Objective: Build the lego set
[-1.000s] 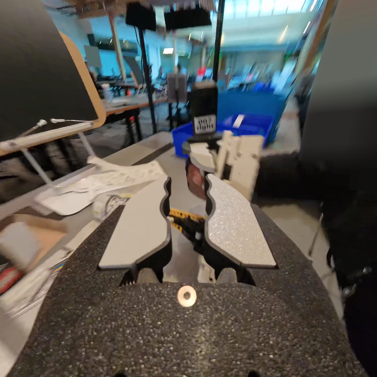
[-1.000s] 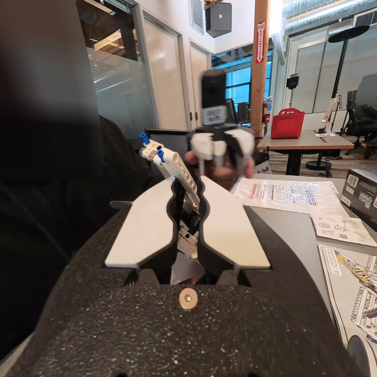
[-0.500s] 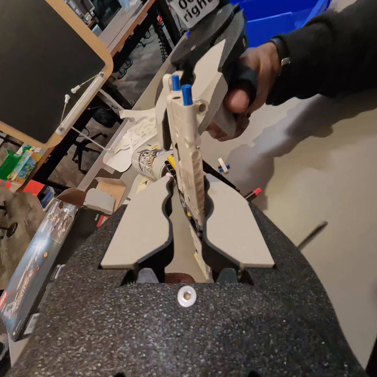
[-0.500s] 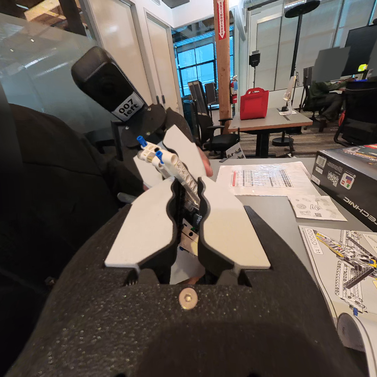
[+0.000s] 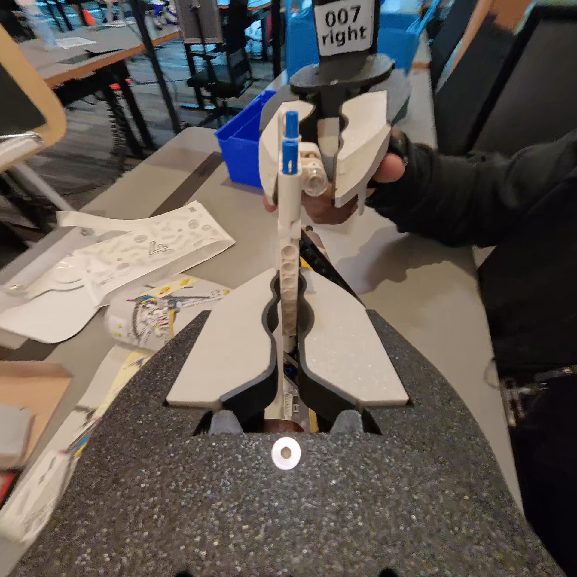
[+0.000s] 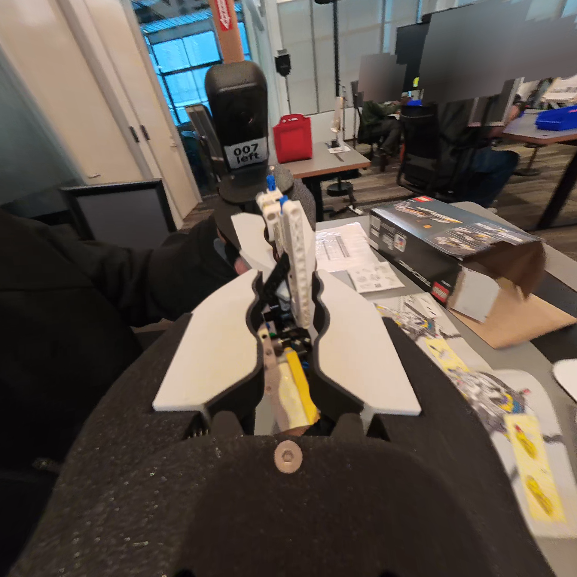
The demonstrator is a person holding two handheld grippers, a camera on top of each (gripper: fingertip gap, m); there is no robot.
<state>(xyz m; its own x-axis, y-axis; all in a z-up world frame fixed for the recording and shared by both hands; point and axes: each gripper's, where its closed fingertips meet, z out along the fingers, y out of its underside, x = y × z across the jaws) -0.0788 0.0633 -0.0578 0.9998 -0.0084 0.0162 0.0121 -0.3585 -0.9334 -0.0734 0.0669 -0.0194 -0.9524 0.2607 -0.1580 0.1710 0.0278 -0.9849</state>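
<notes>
Left wrist view: the left gripper [image 5: 288, 281] is clamped on a white beam [image 5: 288, 271], which is pinched right between the fingertips and sticks out well past them. Two blue pins [image 5: 291, 125] are seen at its far end, where it is flanked by the spread fingers of the right gripper [image 5: 307, 199]. Papers [image 5: 140, 246] are spread to the left of the fingers on the table [image 5: 406, 296]. What's pinched deeper between the fingers is mostly hidden.

Right wrist view: the right gripper [image 6: 287, 274] is seen with fingers [image 6: 224, 327] apart; the beam, a black beam [image 6: 274, 281] and a yellow part [image 6: 299, 381] are stood between them. Whether a pad is touched anywhere can't be made out, it's blurry. A box [image 6: 437, 240] is parked off to the right of the fingers
</notes>
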